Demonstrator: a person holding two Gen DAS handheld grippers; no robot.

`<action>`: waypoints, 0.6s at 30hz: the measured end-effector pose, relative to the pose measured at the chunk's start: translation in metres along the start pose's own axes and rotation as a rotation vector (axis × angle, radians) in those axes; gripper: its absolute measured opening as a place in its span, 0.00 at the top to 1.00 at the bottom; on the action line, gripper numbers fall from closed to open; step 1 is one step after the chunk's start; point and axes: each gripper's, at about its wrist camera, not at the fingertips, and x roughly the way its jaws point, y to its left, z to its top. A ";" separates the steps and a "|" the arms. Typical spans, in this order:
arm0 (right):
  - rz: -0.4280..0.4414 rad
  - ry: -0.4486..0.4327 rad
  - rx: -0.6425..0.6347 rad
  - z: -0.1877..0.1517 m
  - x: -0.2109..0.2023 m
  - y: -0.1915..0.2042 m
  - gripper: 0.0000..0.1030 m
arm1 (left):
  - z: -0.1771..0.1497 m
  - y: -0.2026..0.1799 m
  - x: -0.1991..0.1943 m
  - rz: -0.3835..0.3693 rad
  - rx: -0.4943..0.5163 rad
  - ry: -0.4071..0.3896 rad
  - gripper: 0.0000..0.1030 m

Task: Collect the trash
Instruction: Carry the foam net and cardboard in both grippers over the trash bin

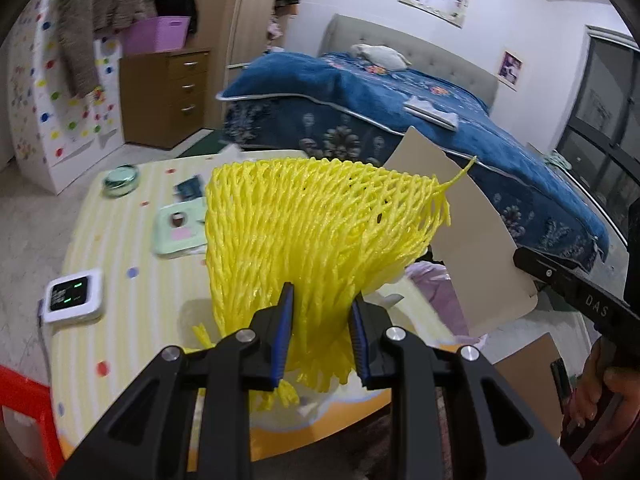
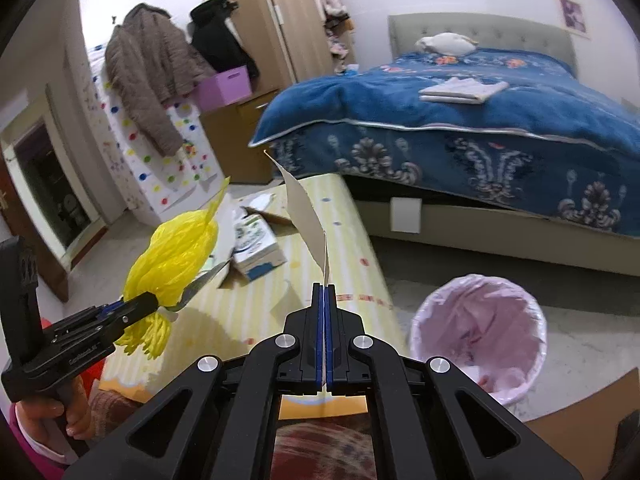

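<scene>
Scanning the left wrist view from its left edge, I see a white device with a lit screen (image 1: 73, 295) lying on the yellow striped table (image 1: 120, 248), with a glass ashtray (image 1: 120, 179) above it toward the upper left and a pale green box (image 1: 182, 230) just to the right of that. At centre frame my left gripper (image 1: 320, 320) pinches a yellow foam net sleeve (image 1: 316, 220) between its blue pads (image 1: 285, 332), the mesh fanning upward above the jaws and a short tuft hanging below them. Behind the net and to its right stands a sheet of cardboard (image 1: 472, 232), and the black body of my right gripper enters from the right edge. The blue bed (image 1: 400, 92) fills the upper right. In the right wrist view, the left gripper (image 2: 158, 304) shows at lower left with the same yellow net (image 2: 176, 256) bunched in its jaws, lifted clear of the table (image 2: 344, 232); a person's hand (image 2: 60, 412) grips its handle. Right of that, an opened carton (image 2: 256, 244) lies on the table. At centre, my right gripper (image 2: 325, 292) is pressed together on the bottom edge of the cardboard sheet (image 2: 304, 208), which rises edge-on from the jaws. At lower right a bin lined with a pink bag (image 2: 532, 320) stands on the floor beside the table.
</scene>
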 end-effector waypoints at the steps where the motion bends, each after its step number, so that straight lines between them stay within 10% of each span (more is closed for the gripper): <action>1: -0.012 -0.004 0.006 0.000 -0.002 -0.005 1.00 | 0.002 -0.008 0.005 -0.014 0.010 0.002 0.76; 18: -0.283 -0.035 0.187 -0.017 -0.026 -0.133 1.00 | 0.017 -0.135 0.104 -0.159 0.194 0.101 0.75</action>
